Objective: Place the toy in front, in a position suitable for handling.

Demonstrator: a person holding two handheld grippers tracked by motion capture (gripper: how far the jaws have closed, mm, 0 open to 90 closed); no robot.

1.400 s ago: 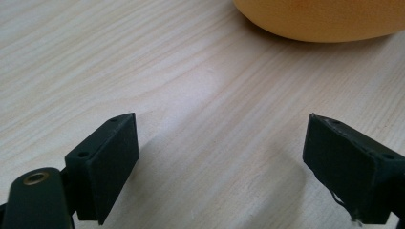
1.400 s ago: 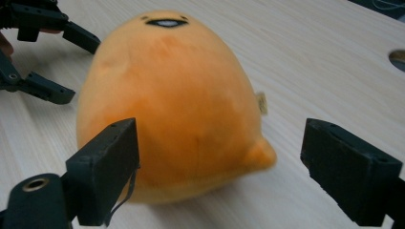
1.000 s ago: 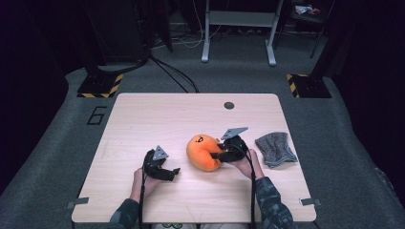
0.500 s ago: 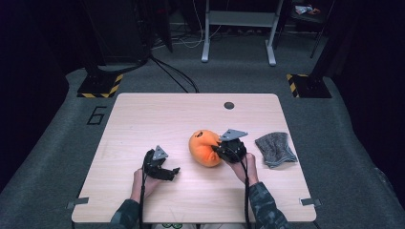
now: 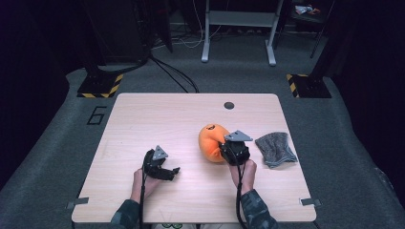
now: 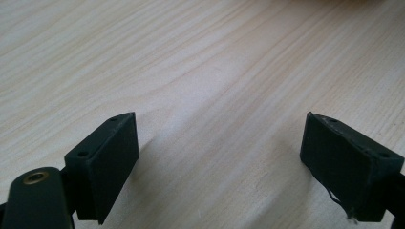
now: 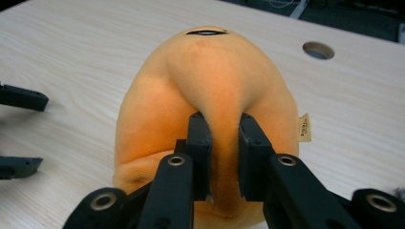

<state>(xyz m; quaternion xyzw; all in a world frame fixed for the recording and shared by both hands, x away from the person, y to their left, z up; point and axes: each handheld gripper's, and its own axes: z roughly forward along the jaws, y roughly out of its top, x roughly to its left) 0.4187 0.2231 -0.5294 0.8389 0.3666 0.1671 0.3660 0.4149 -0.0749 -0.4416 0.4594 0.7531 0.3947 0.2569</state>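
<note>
Right gripper view: right gripper [image 7: 224, 157] clamped tight on a pinched fold of the orange plush toy [image 7: 210, 90], right of table centre; soft, light, squashy, best taken by such a fold; left gripper [image 5: 165, 169] wide open, empty.

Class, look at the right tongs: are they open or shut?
Shut. In the right gripper view, the right tongs pinch a fold of the orange plush toy between their pads.
</note>
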